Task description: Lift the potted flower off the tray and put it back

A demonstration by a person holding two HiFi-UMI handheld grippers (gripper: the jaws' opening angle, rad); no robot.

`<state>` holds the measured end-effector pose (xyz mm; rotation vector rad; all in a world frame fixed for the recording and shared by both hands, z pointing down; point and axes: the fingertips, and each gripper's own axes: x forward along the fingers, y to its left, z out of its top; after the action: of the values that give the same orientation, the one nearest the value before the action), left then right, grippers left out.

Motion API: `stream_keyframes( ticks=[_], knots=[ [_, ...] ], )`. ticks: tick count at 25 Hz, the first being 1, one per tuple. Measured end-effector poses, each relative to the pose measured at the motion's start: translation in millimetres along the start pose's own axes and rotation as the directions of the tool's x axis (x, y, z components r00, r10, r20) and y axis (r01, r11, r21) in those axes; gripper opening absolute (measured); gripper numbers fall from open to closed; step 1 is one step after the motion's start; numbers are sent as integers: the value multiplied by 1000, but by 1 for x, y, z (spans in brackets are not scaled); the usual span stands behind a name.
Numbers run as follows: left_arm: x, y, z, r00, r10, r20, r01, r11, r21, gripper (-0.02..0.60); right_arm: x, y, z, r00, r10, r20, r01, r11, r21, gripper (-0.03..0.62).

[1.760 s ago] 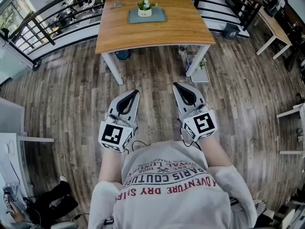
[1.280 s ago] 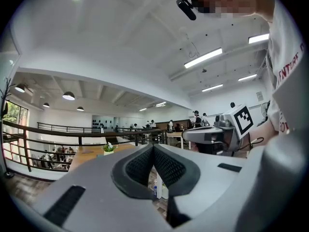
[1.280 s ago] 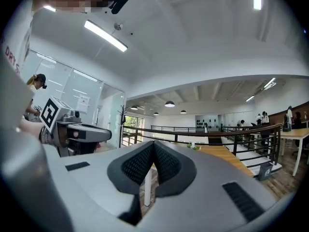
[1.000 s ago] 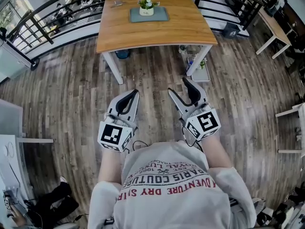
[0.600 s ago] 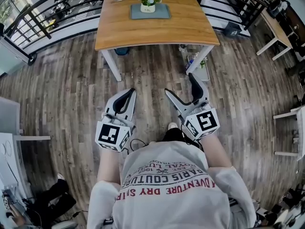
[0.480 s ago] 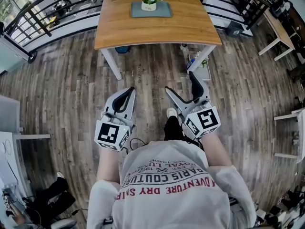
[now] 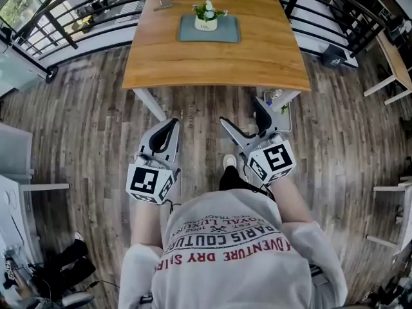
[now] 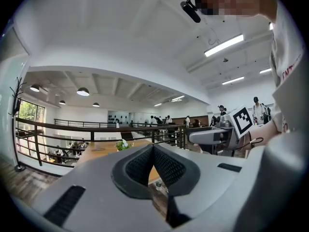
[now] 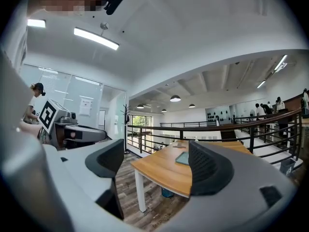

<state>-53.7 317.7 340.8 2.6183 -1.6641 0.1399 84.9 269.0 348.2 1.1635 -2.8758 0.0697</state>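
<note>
A small potted flower (image 7: 207, 17) in a white pot stands on a grey tray (image 7: 225, 32) at the far side of a wooden table (image 7: 212, 63). Both grippers are held level over the floor, short of the table's near edge. My left gripper (image 7: 166, 131) is shut with nothing in it; its ribbed pads meet in the left gripper view (image 8: 153, 151), and the flower (image 8: 123, 144) shows small beyond them. My right gripper (image 7: 243, 114) stands open and empty. In its own view the right gripper (image 9: 157, 164) frames the table (image 9: 159, 170) and the tray (image 9: 182, 158).
A black railing (image 7: 71, 8) runs behind and beside the table. A small grey object (image 7: 165, 5) lies at the table's far left corner. Bottles and a small plant (image 7: 282, 102) sit on the floor by the right table leg. Another table (image 7: 399, 63) stands at the right.
The right jaws have opened wide. The person has walked toward the table, so it looms larger and nearer, and both grippers have come close to its near edge.
</note>
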Motion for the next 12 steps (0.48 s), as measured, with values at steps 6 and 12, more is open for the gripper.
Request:
stream_keyframes(
  ticks=[6, 12],
  knots=[
    [120, 10, 22, 1000, 18, 14, -18, 1000, 13, 12, 55, -110, 12, 999, 39, -19, -39, 999, -12, 407],
    [207, 27, 33, 1000, 30, 9, -30, 999, 28, 12, 110, -184, 16, 996, 72, -46, -73, 997, -20, 407]
  ],
)
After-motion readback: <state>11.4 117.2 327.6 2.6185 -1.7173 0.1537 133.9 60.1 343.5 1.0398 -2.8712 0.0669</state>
